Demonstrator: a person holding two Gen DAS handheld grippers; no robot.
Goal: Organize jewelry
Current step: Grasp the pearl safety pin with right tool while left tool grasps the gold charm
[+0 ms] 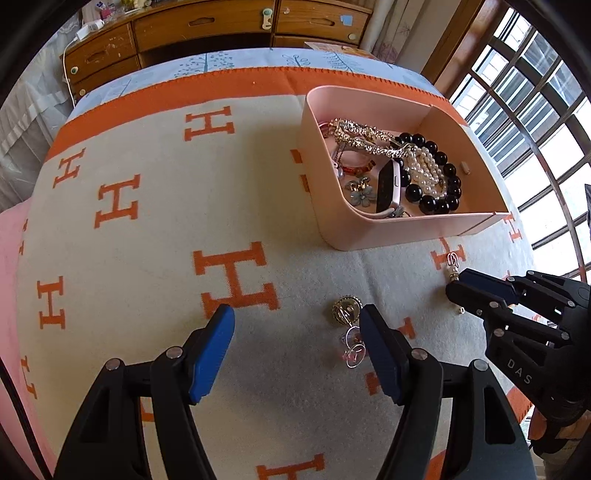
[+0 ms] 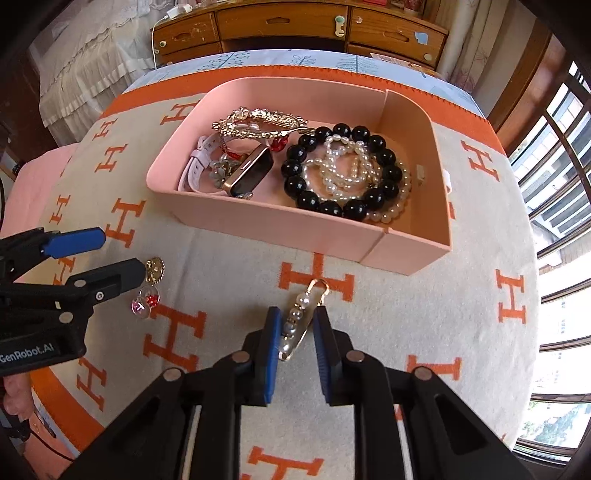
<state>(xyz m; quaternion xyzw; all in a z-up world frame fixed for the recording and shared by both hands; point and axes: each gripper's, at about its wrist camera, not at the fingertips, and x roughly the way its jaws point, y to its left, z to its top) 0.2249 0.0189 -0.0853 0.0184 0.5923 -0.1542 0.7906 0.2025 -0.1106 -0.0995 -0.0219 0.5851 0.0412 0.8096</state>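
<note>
A pearl pin (image 2: 295, 317) with a gold clasp lies on the H-patterned blanket (image 2: 406, 314), and my right gripper (image 2: 295, 326) is shut on it, its blue pads against both sides. The left wrist view shows the pin's (image 1: 455, 263) clasp poking out past the right gripper (image 1: 453, 291). My left gripper (image 1: 295, 321) stands open, pointing down at the blanket. A gold drop earring (image 1: 347, 308) with clear hoops lies just inside its right finger, apart from the pads. In the right wrist view that earring (image 2: 155, 271) sits at the tip of the left gripper (image 2: 118, 254).
A pink box (image 2: 277, 229) behind both pieces holds a black bead bracelet (image 2: 295, 184), pearl strands (image 2: 343, 166), a watch (image 2: 247, 173) and a gold brooch (image 2: 255, 122). A wooden dresser (image 1: 207, 26) stands at the back, windows (image 1: 535, 110) on the right. A hand (image 2: 11, 391) holds the left gripper.
</note>
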